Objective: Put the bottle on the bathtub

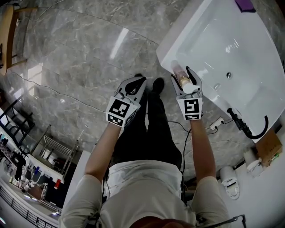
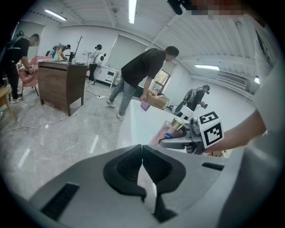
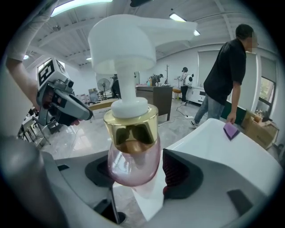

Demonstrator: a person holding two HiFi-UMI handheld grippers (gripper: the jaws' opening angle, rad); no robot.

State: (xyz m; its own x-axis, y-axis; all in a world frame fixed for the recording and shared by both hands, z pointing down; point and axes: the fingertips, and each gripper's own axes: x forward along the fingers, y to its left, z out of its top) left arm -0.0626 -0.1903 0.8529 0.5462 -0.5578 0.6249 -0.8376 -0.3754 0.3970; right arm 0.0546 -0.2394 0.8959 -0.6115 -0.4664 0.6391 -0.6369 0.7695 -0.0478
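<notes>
A pump bottle (image 1: 184, 80) with a pink body, gold collar and white pump head sits between the jaws of my right gripper (image 1: 182, 72), which is shut on it. It hangs over the near corner rim of the white bathtub (image 1: 231, 40). In the right gripper view the bottle (image 3: 133, 153) fills the middle between the pads, with the tub rim (image 3: 209, 147) below and to the right. My left gripper (image 1: 137, 81) hovers over the marble floor left of the tub, shut and empty. The left gripper view shows its jaws (image 2: 142, 162) touching, with the bottle (image 2: 174, 128) beyond them.
A purple cloth (image 1: 244, 4) lies on the tub's far rim. A black shower hose (image 1: 244, 125) sits at the tub's right end, near a cardboard box (image 1: 268, 147). A person in black (image 2: 144, 71) bends over the tub's far side. A wooden counter (image 2: 62, 82) stands further off.
</notes>
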